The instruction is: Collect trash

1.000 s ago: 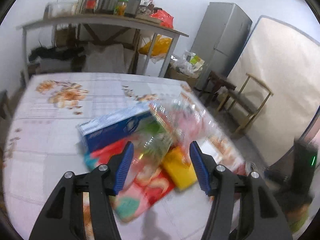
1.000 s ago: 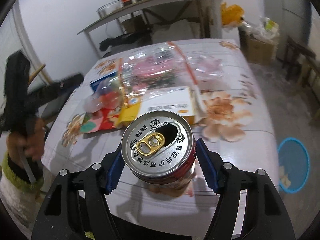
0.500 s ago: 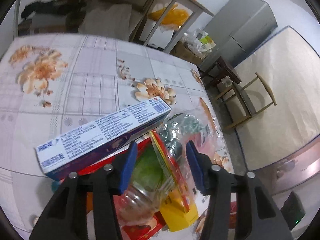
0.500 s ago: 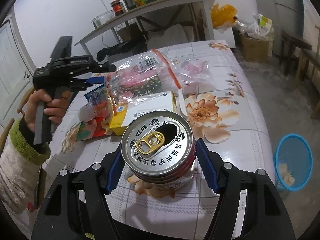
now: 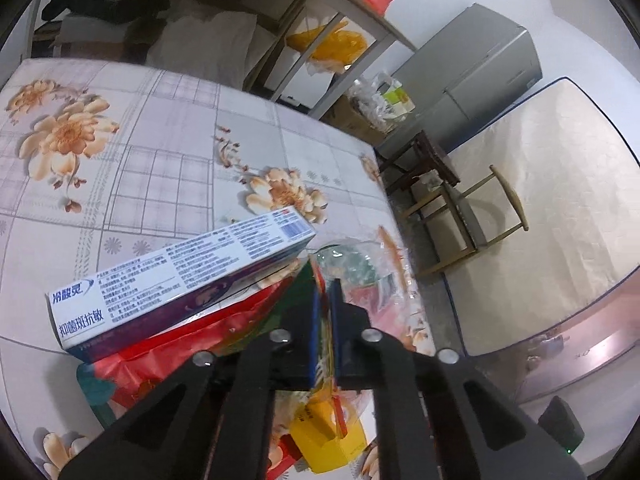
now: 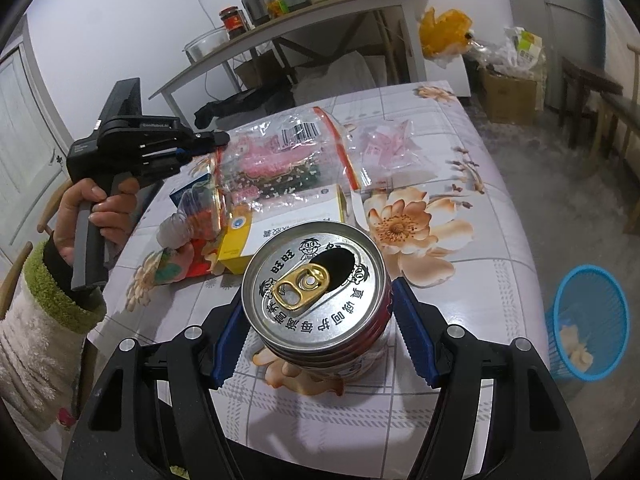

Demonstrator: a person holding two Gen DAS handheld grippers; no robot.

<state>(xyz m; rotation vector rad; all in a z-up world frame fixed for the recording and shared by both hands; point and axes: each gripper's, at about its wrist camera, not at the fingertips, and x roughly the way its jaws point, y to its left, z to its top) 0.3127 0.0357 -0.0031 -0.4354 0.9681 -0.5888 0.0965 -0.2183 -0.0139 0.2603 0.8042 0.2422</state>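
Over the table (image 6: pixel 496 240), left claw (image 5: pixel 325 300) pinches the clear bag's (image 6: pixel 288 160) edge; right claw (image 6: pixel 320 332) grips an opened can (image 6: pixel 316 292)

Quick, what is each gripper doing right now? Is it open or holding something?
Left gripper: closed, pinching the clear zip bag's edge.
Right gripper: holding the opened drink can.

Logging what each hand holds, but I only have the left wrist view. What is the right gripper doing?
Observer: The right gripper is clamped on an opened drink can.
Operator: Is a bin anywhere?
Observer: Yes, a blue mesh basket stands on the floor beside the table, with some scraps inside.
Operator: Any trash I'm missing?
Observer: A small clear packet with pink contents lies on the table beyond the zip bag.
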